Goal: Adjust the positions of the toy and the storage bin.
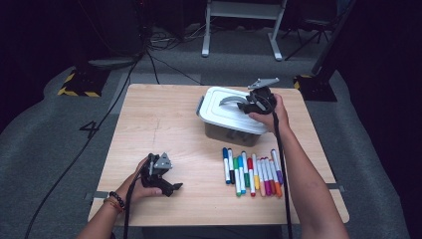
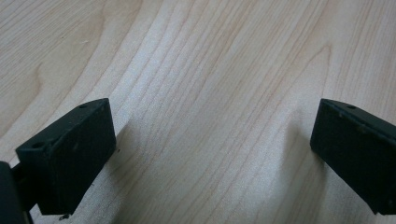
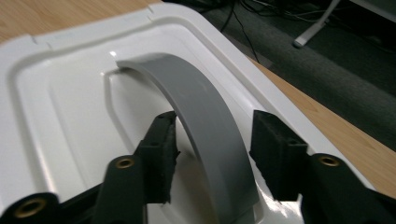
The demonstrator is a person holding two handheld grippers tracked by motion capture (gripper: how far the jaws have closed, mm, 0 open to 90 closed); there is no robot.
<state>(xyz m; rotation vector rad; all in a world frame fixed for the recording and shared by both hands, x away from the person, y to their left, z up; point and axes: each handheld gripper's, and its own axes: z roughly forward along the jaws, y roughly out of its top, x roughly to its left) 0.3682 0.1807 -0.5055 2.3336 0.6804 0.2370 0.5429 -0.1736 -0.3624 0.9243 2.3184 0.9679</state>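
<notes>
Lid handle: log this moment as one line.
right tool: jaws around grey lid handle, not pressing | left tool: open over bare table | white lid: on box | markers: untouched

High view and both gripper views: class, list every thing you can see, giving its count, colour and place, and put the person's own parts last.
Light wooden table: one, pale wood, centre of the high view.
Plastic storage box with white lid: one, grey body, far right part of the table.
Curved grey lid handle: one, grey, arching over the lid, between the right jaws, pads not yet pressing it.
Felt-tip markers: about ten, mixed colours, in a row near the box's front.
Black cables: several, on the grey floor beyond the table.
White metal frame: one, far floor.
Left hand-held gripper: one, black, near-left of the table, jaws wide apart over bare wood.
Right hand-held gripper: one, black, over the lid.
</notes>
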